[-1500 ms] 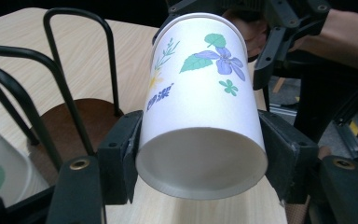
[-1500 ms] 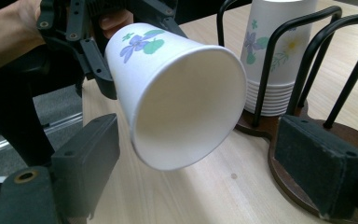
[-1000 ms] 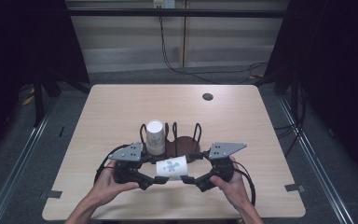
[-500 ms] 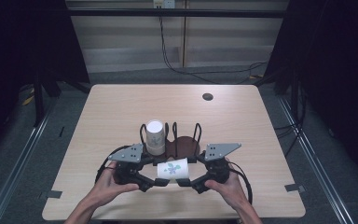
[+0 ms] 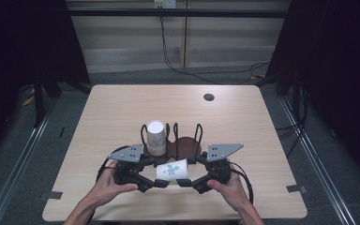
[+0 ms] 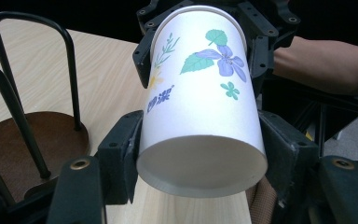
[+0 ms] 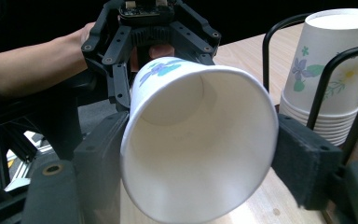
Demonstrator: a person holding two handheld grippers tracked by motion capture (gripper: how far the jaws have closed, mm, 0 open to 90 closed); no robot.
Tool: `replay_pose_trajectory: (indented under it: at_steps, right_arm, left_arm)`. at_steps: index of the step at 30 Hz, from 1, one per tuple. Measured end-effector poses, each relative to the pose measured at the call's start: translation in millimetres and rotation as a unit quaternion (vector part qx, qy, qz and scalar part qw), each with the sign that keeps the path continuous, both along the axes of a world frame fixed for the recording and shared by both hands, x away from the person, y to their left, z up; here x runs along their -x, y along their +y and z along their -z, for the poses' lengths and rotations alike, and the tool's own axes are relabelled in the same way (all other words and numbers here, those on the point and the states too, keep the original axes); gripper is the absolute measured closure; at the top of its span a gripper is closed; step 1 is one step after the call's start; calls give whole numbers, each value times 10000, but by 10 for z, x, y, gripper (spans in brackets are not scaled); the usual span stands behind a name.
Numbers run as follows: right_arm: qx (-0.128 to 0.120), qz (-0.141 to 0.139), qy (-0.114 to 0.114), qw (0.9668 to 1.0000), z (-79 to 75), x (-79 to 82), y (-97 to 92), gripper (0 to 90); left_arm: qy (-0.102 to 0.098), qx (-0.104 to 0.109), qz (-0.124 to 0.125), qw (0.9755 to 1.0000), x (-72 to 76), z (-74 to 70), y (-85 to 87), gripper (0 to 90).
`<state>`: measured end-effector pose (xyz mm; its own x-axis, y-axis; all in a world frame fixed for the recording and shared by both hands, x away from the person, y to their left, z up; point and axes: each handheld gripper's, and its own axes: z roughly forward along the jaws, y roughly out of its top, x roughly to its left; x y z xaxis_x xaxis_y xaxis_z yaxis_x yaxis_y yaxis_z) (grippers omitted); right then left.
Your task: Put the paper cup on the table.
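One cup (image 5: 172,169) is lying on its side above the near edge of the table (image 5: 122,108), at six o'clock from the holder (image 5: 183,145), carried between two grippers. Its closed base is sitting in the left gripper (image 5: 155,182), whose jaws are clamping it from both sides; in the left gripper view the pads are pressing on the cup (image 6: 200,102) near the base. Its open mouth is facing the right gripper (image 5: 183,182), whose jaws have just been closing around the rim; in the right gripper view the cup (image 7: 200,140) is filling the gap, and the pads are touching its wall on both sides. Two hands are holding the grippers, one each, the left hand (image 5: 105,185) at eight o'clock from the cup and the right hand (image 5: 229,187) at four o'clock.

One stack of cups (image 5: 155,137) is standing upside down at the holder's nine o'clock end, inside its black wire loops. One small dark disc (image 5: 209,97) is lying near the table's far edge, at one o'clock from the holder, well apart from everything.
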<state>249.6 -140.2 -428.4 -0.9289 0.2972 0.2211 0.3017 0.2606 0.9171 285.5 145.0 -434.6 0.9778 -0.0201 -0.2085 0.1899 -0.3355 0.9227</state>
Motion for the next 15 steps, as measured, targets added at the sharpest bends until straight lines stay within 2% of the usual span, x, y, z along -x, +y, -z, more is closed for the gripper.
replay_pose_trajectory:
  at_steps: [11, 13, 15]
  right_arm:
    - [-40, 9, 4, 10000, -28, 1, -28, 308]
    - [-42, 11, 9, 10000, -29, 0, -36, 311]
    - [-41, 67, -7, 10000, -36, -1, -56, 313]
  left_arm:
    - [-270, -160, 5, 9995, 6, -15, -30, 326]
    - [-253, -134, 10, 9996, -6, -9, -32, 326]
    - [-234, -142, -62, 9996, -19, -3, -32, 288]
